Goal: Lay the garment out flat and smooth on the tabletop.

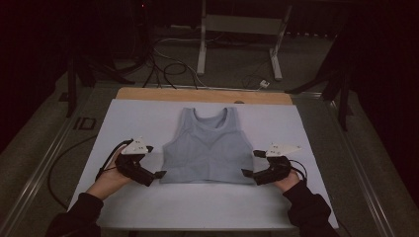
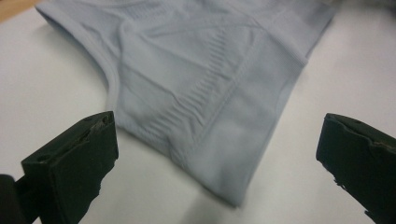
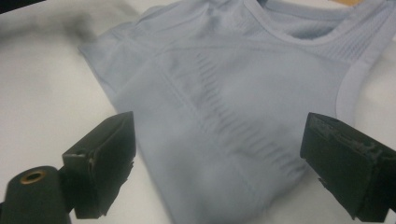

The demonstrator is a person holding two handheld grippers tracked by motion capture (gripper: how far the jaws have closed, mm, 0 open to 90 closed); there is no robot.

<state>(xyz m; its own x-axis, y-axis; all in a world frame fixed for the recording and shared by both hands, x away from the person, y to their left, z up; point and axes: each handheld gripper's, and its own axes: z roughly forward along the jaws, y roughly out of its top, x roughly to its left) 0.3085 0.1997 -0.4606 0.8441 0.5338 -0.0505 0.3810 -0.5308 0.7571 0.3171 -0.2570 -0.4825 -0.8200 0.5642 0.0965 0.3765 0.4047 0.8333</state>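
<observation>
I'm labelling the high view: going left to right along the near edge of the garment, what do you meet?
Left hand-held gripper → top → right hand-held gripper, all on the white sheet.

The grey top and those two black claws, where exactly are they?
grey top (image 1: 207,148): high view, middle of its front.
left gripper (image 1: 159,174): high view, between its jaw tips.
right gripper (image 1: 246,172): high view, between its jaw tips.
</observation>
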